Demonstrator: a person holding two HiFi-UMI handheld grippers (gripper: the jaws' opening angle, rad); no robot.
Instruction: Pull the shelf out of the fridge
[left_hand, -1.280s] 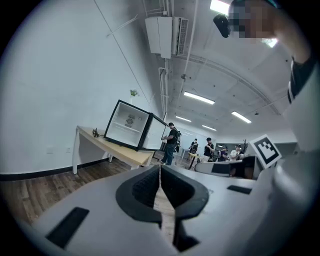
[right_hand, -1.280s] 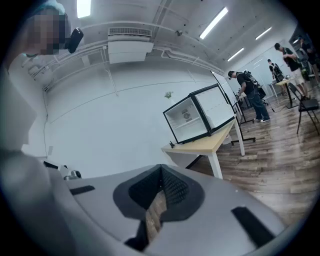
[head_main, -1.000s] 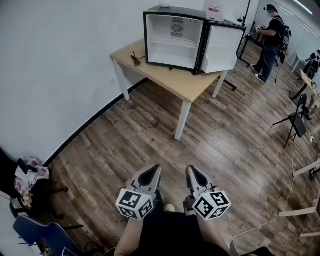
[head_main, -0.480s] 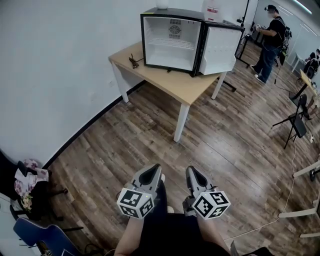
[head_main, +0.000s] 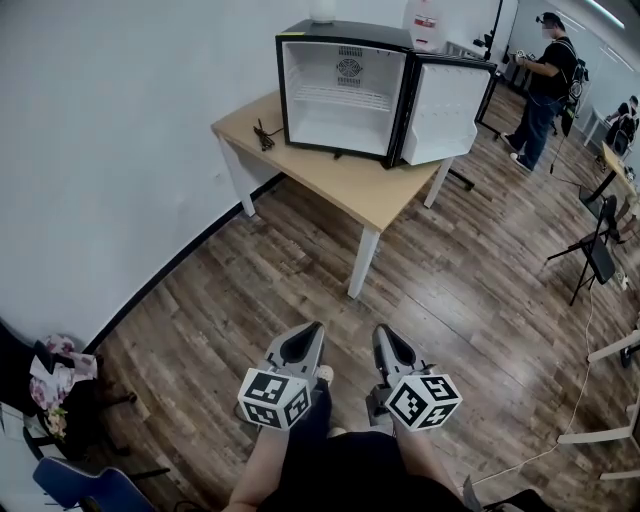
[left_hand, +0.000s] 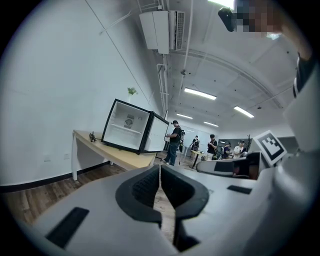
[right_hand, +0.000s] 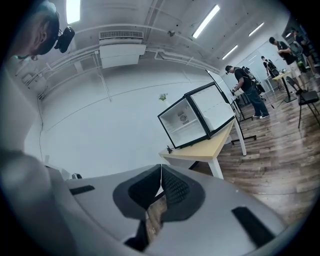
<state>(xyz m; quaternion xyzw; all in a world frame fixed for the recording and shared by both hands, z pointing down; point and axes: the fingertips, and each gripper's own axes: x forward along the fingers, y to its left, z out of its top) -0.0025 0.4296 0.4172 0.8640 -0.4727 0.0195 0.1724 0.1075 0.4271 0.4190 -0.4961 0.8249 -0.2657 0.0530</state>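
A small black fridge with a white inside stands on a light wooden table by the wall, far ahead of me. Its door is swung open to the right. A white wire shelf lies across the inside at mid height. My left gripper and right gripper are side by side low in the head view, over the wooden floor, both shut and empty. The fridge shows beyond the shut left gripper, and the fridge also sits past the shut right gripper.
A white bottle stands on top of the fridge and a small dark object lies on the table's left end. A person stands at the back right. A stand is at the right, a cluttered chair at the lower left.
The fridge and table have grown slightly larger and shifted in the head view as I came closer. Both grippers travelled forward with me and stay shut.
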